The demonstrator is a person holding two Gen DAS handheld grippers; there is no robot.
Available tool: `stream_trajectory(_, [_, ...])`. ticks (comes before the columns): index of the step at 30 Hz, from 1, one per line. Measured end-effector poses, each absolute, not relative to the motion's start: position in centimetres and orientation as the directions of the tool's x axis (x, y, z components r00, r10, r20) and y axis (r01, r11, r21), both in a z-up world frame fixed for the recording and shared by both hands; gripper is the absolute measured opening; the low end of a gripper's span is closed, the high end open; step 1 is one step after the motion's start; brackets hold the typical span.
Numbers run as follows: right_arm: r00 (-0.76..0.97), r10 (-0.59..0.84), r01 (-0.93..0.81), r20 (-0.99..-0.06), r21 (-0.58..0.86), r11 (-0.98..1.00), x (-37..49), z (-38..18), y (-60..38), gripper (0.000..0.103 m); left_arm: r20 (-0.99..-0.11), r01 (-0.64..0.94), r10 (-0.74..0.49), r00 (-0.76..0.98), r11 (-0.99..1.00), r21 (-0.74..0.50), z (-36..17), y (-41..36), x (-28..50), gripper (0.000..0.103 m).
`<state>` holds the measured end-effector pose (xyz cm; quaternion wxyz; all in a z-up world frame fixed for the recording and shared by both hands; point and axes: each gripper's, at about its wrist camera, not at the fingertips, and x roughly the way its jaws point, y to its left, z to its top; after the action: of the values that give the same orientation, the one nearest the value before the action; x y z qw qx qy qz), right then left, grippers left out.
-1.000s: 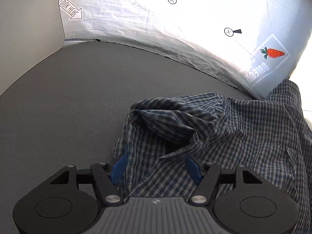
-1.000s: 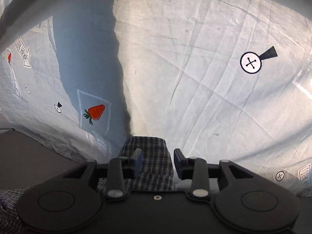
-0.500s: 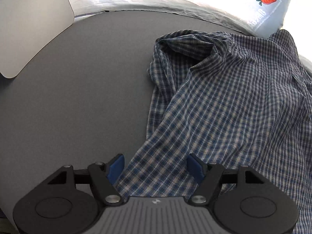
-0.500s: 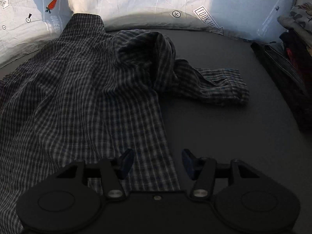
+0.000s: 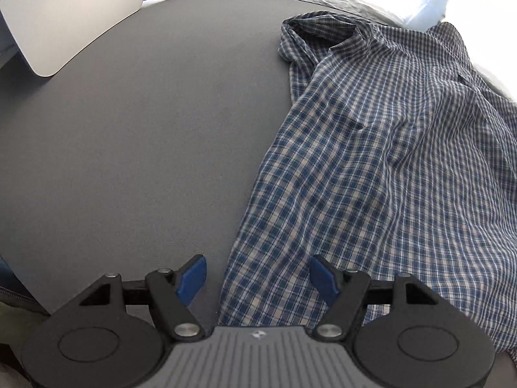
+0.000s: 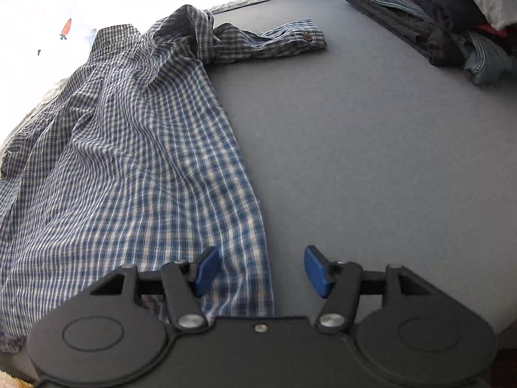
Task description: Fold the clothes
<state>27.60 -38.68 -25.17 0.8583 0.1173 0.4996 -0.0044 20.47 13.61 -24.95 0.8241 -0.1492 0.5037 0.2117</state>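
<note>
A blue and white checked shirt [image 5: 381,148] lies spread on the grey table, collar end far, hem near me. In the right wrist view the shirt [image 6: 129,148] fills the left half, with one sleeve [image 6: 274,40] stretched right at the far end. My left gripper [image 5: 258,278] is open over the shirt's near left hem corner. My right gripper [image 6: 258,270] is open over the near right hem corner. Neither holds cloth.
The grey table [image 5: 129,129] stretches to the left of the shirt. A white printed sheet [image 6: 48,16] with a carrot picture hangs at the back. A pile of folded dark clothes [image 6: 436,16] sits at the far right. A pale board [image 5: 64,16] stands far left.
Both grippers have drawn back from the far end of the shirt to its near hem. The shirt has gone from bunched to spread flat. Both grippers stay open.
</note>
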Motion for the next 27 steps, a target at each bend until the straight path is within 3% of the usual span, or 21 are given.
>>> stream_trajectory(2, [0.507,0.141,0.109,-0.851,0.225,0.968,26.7,-25.2,-38.7,0.054,-0.884,-0.518,0.211,0.417,0.854,-0.040,-24.9,13.6,20.1,0.048])
stream_trajectory(3, [0.509,0.155,0.096,-0.847,0.235,0.967,26.5,-25.2,-38.7,0.038,-0.880,-0.519,0.201,0.431,0.853,-0.059,-24.9,13.6,20.0,0.027])
stream_trajectory(4, [0.512,0.187,0.073,-0.838,0.259,0.963,26.3,-25.2,-38.5,0.010,-0.875,-0.519,0.196,0.443,0.852,-0.072,-24.9,13.5,20.0,0.005])
stream_trajectory(5, [0.518,0.224,0.056,-0.826,0.294,0.954,26.1,-25.1,-38.5,0.000,-0.869,-0.517,0.205,0.450,0.853,-0.066,-24.7,13.3,20.0,0.001])
stream_trajectory(9, [0.620,0.275,0.056,-0.735,0.391,0.919,24.8,-21.8,-39.5,0.000,-0.837,-0.510,0.245,0.489,0.859,-0.046,-22.4,12.8,19.6,0.000])
stream_trajectory(13, [0.735,0.334,0.048,-0.589,0.538,0.842,22.8,-16.5,-42.1,0.000,-0.757,-0.468,0.248,0.605,0.880,-0.086,-14.7,12.8,17.4,0.000])
stream_trajectory(16, [0.753,0.345,0.025,-0.560,0.548,0.836,22.4,-14.6,-42.8,0.000,-0.721,-0.438,0.247,0.648,0.895,-0.087,-11.3,12.6,16.8,0.001])
stream_trajectory(19, [0.711,0.310,0.052,-0.631,0.486,0.872,23.2,-15.8,-42.5,0.001,-0.759,-0.473,0.268,0.593,0.879,-0.059,-13.3,12.7,17.0,0.005])
stream_trajectory(22, [0.597,0.179,0.107,-0.782,0.299,0.948,24.3,-18.8,-41.0,0.003,-0.826,-0.542,0.310,0.471,0.840,0.006,-17.2,13.1,17.5,0.006])
stream_trajectory(24, [0.538,0.125,0.114,-0.834,0.218,0.969,24.7,-20.2,-39.9,0.006,-0.851,-0.564,0.327,0.412,0.824,0.043,-18.9,13.2,17.5,0.007])
stream_trajectory(26, [0.534,0.111,0.089,-0.838,0.186,0.979,24.7,-20.4,-39.1,0.017,-0.857,-0.568,0.323,0.402,0.822,0.043,-19.4,13.1,17.2,0.017])
stream_trajectory(27, [0.550,0.104,0.077,-0.829,0.175,0.982,24.5,-20.1,-38.9,0.035,-0.856,-0.568,0.317,0.408,0.822,0.034,-19.4,13.1,17.0,0.026])
